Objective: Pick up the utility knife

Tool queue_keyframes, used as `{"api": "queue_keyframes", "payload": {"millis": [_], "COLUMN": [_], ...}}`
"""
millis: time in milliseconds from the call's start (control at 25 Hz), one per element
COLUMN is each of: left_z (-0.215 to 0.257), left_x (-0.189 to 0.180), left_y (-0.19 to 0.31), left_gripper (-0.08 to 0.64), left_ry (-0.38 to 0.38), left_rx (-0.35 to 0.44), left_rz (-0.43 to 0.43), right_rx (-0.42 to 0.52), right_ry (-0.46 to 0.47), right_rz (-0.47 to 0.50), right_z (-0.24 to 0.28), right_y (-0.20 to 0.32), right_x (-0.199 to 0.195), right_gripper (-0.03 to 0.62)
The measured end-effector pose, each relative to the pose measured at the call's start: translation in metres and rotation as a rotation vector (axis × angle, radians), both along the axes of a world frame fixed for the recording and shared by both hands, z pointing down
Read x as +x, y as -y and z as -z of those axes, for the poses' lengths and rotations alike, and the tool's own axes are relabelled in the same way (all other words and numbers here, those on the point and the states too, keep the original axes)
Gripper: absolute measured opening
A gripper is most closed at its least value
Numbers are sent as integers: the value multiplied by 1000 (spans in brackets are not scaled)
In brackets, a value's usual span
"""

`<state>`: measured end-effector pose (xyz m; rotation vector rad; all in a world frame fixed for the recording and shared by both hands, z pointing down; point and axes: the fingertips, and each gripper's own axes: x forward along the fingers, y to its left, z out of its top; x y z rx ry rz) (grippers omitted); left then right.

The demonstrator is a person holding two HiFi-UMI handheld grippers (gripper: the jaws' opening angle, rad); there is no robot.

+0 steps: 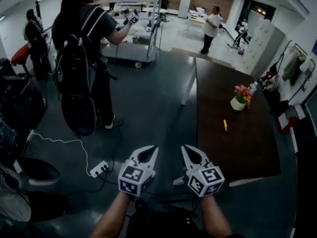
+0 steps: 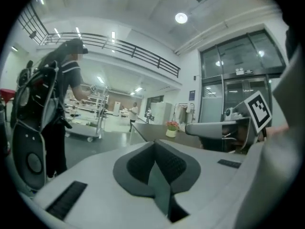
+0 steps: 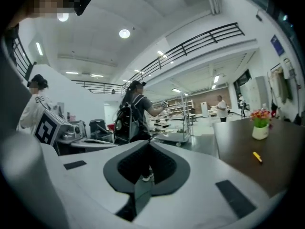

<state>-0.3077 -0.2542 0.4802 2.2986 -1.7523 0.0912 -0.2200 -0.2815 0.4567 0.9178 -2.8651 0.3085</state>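
Observation:
A small yellow utility knife (image 1: 225, 125) lies on the dark brown table (image 1: 237, 148) at the right; the right gripper view has it too, utility knife (image 3: 257, 157), far ahead at the right. Both grippers are held side by side over the grey floor, short of the table's near left corner. My left gripper (image 1: 152, 148) has its jaws together with nothing between them, and in its own view the tips of the left gripper (image 2: 153, 143) meet. My right gripper (image 1: 184, 147) is likewise shut and empty, right gripper (image 3: 149, 142).
A white pot of flowers (image 1: 240, 99) stands on the table beyond the knife. A person with a black backpack (image 1: 81, 58) stands on the floor at the left. A white power strip (image 1: 99, 168) and its cable lie on the floor left of my grippers. Black chairs (image 1: 29, 172) crowd the left edge.

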Motion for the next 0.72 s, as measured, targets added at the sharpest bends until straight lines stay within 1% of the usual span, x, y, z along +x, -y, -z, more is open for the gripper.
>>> {"api": "queue_keyframes", "payload": {"millis": [160,280,480,640,720], "left_z": [2,-1,-7,-17,-22], "left_x": [23,46,82,115,135], "left_y": [30,64,112,146,165], "left_gripper": [6,6,6,6,6], "left_ry": [-15,-24,-16,12,23], "left_rx": [-4,-15,-45,-75,-92], "left_rz": [-170,-256,-338,-365,-375], "right_rx": [-17,-26,-59,-98,-122], "right_ry": [-53,-86,-112,-146,-168], "right_rz": [-199,-310,-444,-500,-520], "right_z": [-3,-9,-22,-46,-61], "right_y": [20,50,99,144,172], "right_x": [35,67,123,168,193], "right_gripper": [11,11,12,12,37]}}
